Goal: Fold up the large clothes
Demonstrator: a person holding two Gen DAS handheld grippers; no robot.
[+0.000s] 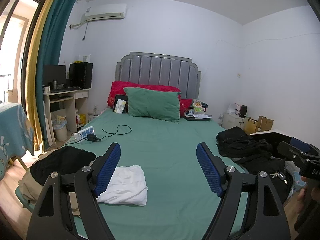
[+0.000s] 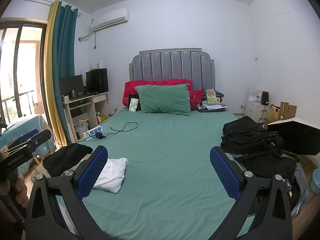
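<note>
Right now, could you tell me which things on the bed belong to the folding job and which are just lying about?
Job: folded white garment; black garment at left edge; heap of black clothes.

Lying about: green pillow; white power strip; black charger cable; keys.

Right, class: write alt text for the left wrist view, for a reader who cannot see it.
The open left gripper hangs over a green bed, with a folded white garment lying by its left finger. Black clothes sit at the left edge and in a pile on the right; the right gripper shows at far right.
</note>
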